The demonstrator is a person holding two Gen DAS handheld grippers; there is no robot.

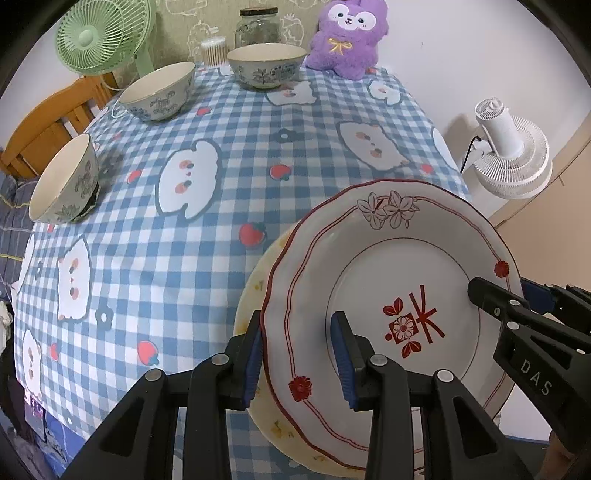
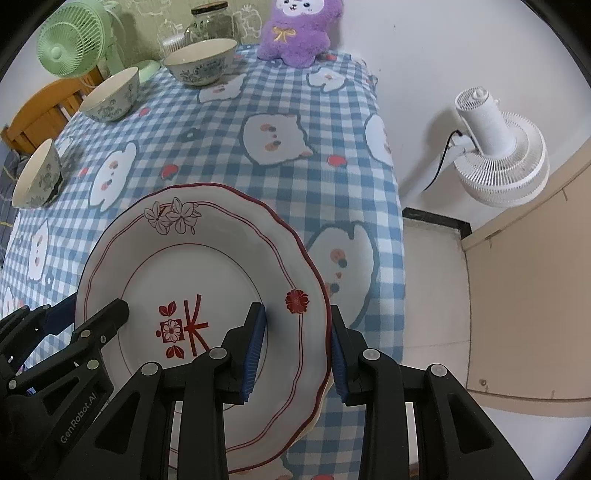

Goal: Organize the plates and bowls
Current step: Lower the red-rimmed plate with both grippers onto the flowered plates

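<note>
A blue-checked tablecloth (image 1: 229,229) covers the table, carrying three bowls (image 1: 157,92), a purple plush (image 1: 347,37) and, seemingly, a jar (image 1: 257,26).

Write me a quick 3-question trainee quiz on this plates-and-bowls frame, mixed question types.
1. How many bowls stand on the checked tablecloth?
2. True or false: the red-trimmed plate lies directly on the tablecloth.
3. Whose fingers straddle the red-trimmed plate's rim? A) left gripper only B) right gripper only C) both

Key:
1. Three.
2. False: it sits on a yellow-patterned plate.
3. C.
</note>
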